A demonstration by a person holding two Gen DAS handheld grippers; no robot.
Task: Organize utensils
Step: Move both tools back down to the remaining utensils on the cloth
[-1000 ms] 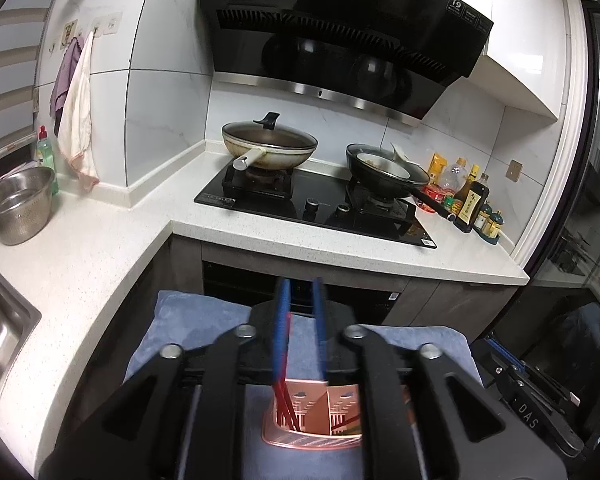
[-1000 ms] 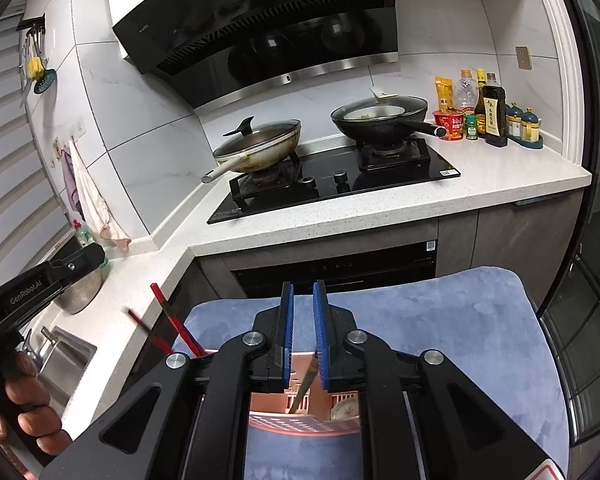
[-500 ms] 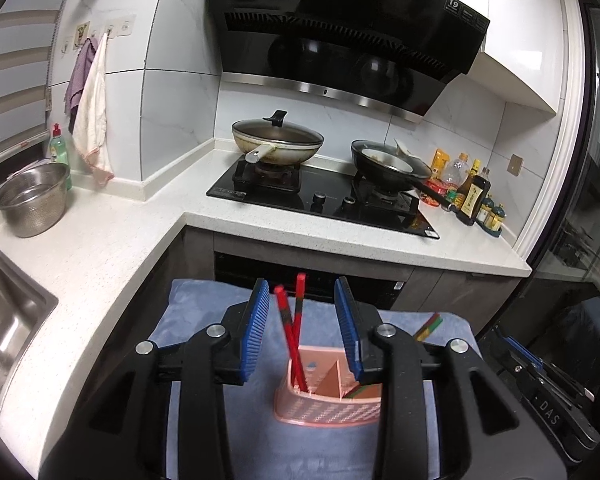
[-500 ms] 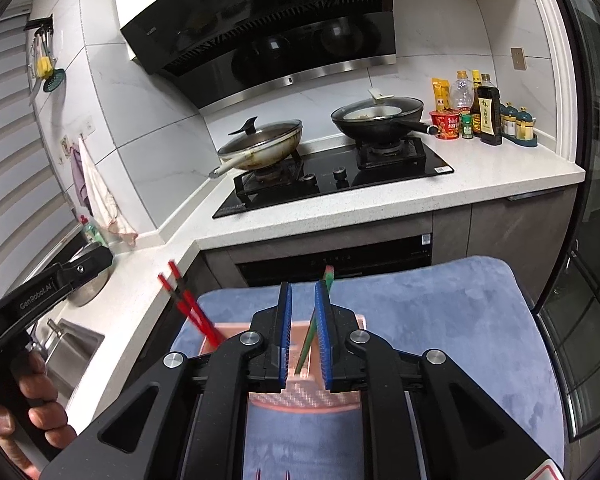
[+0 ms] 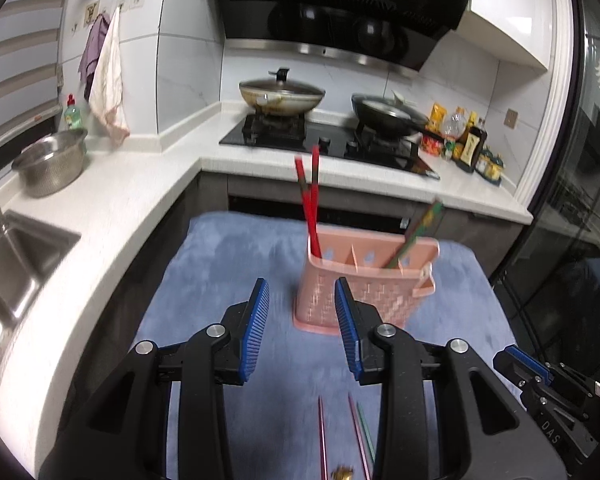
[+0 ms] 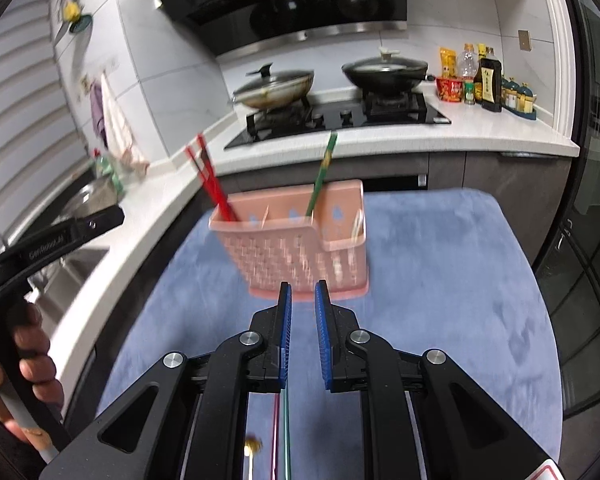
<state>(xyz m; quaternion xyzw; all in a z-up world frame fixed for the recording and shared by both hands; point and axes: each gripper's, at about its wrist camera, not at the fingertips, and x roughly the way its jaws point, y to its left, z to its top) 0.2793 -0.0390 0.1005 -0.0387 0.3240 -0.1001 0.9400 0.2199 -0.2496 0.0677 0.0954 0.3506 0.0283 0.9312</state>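
Both my grippers empty above the blue mat [image 5: 228, 264].
Left gripper [image 5: 300, 320] spread wide, right gripper [image 6: 303, 322] slightly parted — pink holder [image 6: 300, 248] mid-frame holds red chopsticks [image 6: 210, 178].

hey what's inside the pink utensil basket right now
The pink basket holds a pair of red chopsticks in its left end compartment and green chopsticks further right. Its woven wall hides their lower ends and the compartment floors.
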